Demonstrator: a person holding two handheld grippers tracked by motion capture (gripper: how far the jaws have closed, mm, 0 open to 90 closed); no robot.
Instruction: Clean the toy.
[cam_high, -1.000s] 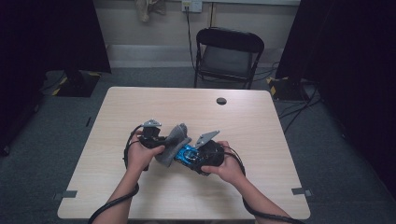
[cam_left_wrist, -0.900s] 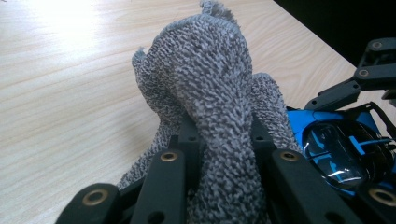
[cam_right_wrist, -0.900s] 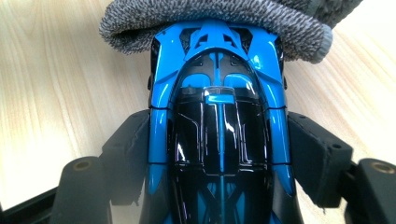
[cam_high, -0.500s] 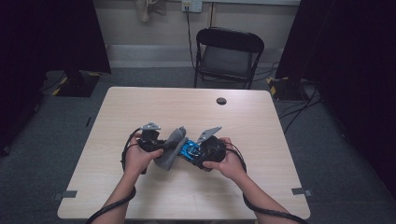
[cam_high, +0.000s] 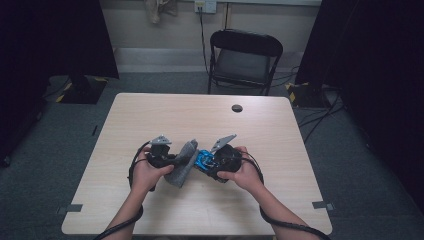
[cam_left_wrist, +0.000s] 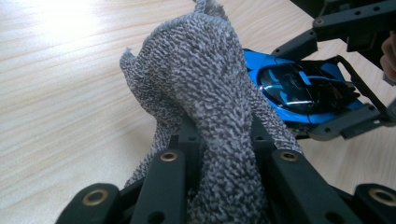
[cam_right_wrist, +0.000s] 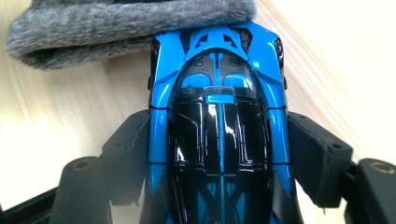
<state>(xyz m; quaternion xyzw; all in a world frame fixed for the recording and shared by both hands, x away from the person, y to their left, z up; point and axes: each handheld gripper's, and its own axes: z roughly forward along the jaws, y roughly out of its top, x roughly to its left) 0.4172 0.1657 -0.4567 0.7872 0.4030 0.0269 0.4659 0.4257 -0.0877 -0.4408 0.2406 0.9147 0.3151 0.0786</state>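
Observation:
A blue and black toy car (cam_right_wrist: 219, 116) sits clamped by its sides between the jaws of my right gripper (cam_right_wrist: 219, 158). A folded grey cloth (cam_left_wrist: 210, 93) is pinched in my left gripper (cam_left_wrist: 219, 140), which is shut on it. The cloth (cam_right_wrist: 126, 28) presses against one end of the car. In the high view both hands hold the grippers close together just above the front middle of the table (cam_high: 150, 115), with the left gripper (cam_high: 175, 161), cloth (cam_high: 184, 162), car (cam_high: 204, 161) and right gripper (cam_high: 209, 163) in a row. In the left gripper view the car (cam_left_wrist: 303, 91) lies beyond the cloth.
A small black round object (cam_high: 237, 108) lies near the table's far edge. A black folding chair (cam_high: 244, 60) stands behind the table. Cables trail from both grippers along the person's forearms toward the near edge.

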